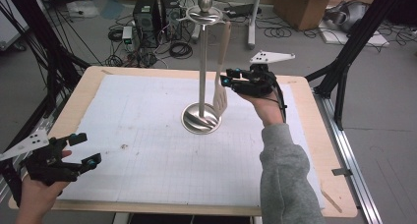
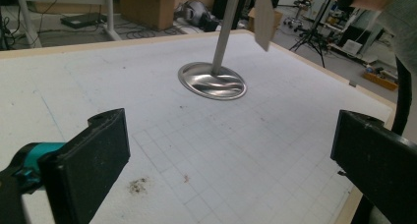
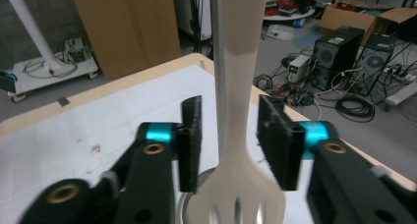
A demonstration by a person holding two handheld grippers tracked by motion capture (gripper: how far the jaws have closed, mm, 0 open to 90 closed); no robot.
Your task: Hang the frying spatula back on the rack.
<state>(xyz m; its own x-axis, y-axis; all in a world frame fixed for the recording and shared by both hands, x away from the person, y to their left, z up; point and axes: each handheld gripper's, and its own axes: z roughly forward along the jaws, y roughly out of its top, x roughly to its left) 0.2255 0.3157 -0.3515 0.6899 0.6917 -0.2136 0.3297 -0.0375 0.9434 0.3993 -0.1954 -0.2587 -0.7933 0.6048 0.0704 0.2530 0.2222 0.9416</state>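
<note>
A steel utensil stand (image 1: 202, 117) with a tall pole and a round base is at the middle back of the white grid mat (image 1: 147, 135). A pale slotted spatula (image 1: 222, 62) hangs from the stand's top ring, blade down. My right gripper (image 1: 227, 81) reaches in from the right at the spatula's neck. In the right gripper view the spatula (image 3: 236, 86) runs between the two pads of that gripper (image 3: 231, 135) with a gap on each side, so the gripper is open. My left gripper (image 1: 86, 149) rests open at the table's near left corner, holding nothing. Ahead of it (image 2: 231, 160) lies the stand's base (image 2: 212, 80).
The mat covers a wooden table (image 1: 319, 135) with a bare rim. On the floor behind it are computer towers (image 1: 147, 13), coiled cables (image 1: 179, 49) and cardboard boxes (image 1: 305, 5). Black frame legs (image 1: 354, 42) stand to the right and the left.
</note>
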